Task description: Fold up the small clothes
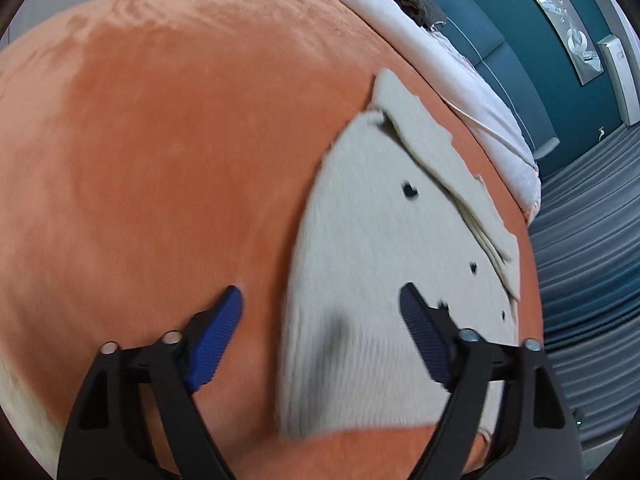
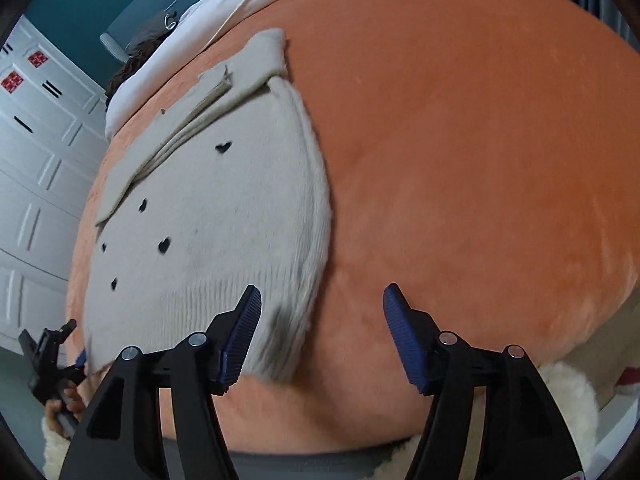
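Note:
A small cream knit sweater (image 1: 372, 280) with black heart marks lies flat on the orange blanket (image 1: 160, 140), one sleeve folded across its top. My left gripper (image 1: 320, 312) is open and empty, hovering over the sweater's near left edge. In the right wrist view the sweater (image 2: 212, 232) lies at the left. My right gripper (image 2: 320, 308) is open and empty above the sweater's near right corner and the blanket (image 2: 480, 160). The left gripper (image 2: 60, 356) shows there at the lower left, held by a hand.
A white sheet (image 1: 448, 64) borders the blanket's far edge, with a teal headboard (image 1: 520, 52) behind. White cabinet doors (image 2: 36, 160) stand at the left of the right wrist view. A fluffy cream rug (image 2: 560, 392) lies below the bed's near edge.

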